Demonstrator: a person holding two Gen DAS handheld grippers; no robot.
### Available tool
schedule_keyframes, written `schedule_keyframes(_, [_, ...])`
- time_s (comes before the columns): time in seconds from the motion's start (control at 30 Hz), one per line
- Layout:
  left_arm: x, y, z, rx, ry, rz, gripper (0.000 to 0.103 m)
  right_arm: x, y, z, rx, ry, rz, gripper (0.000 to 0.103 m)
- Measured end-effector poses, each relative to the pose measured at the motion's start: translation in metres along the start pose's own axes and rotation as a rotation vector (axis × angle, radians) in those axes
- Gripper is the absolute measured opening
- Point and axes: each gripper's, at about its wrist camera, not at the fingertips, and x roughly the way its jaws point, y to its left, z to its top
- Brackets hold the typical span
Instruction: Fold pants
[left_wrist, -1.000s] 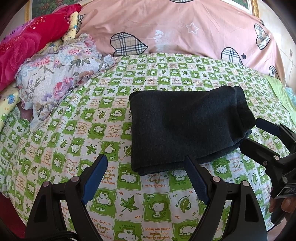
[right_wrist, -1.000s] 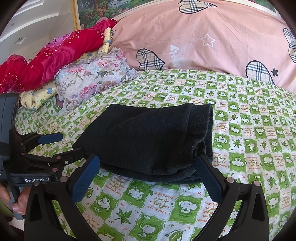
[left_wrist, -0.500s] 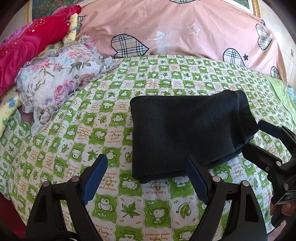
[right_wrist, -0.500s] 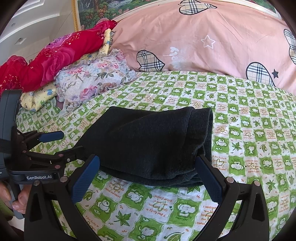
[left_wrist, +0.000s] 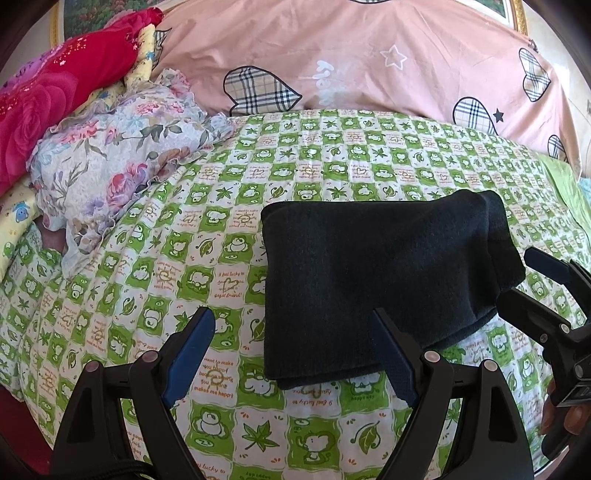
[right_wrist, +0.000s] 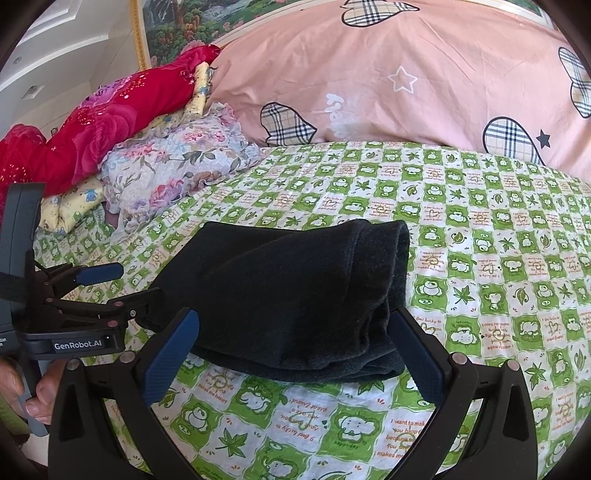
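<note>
Both grippers released, pants folded on the bed

The left gripper (left_wrist: 295, 354) and right gripper (right_wrist: 295, 354) hung spread wide and held nothing, just short of the near edge of the pants (left_wrist: 384, 280), which lay as a compact dark stack on the green checked sheet (left_wrist: 221, 221). The knit looked soft, thick and light, likely to sag; best pinched through all layers at a near corner or the rolled right-hand fold
</note>
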Motion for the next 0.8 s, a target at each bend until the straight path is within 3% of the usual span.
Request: schedule_keyframes(0.8, [0.011, -0.006, 0.009, -0.011, 0.036, -0.002, 0.084, 0.001, -0.012, 0.0, 0.024, 0.009, -0.001, 0.102])
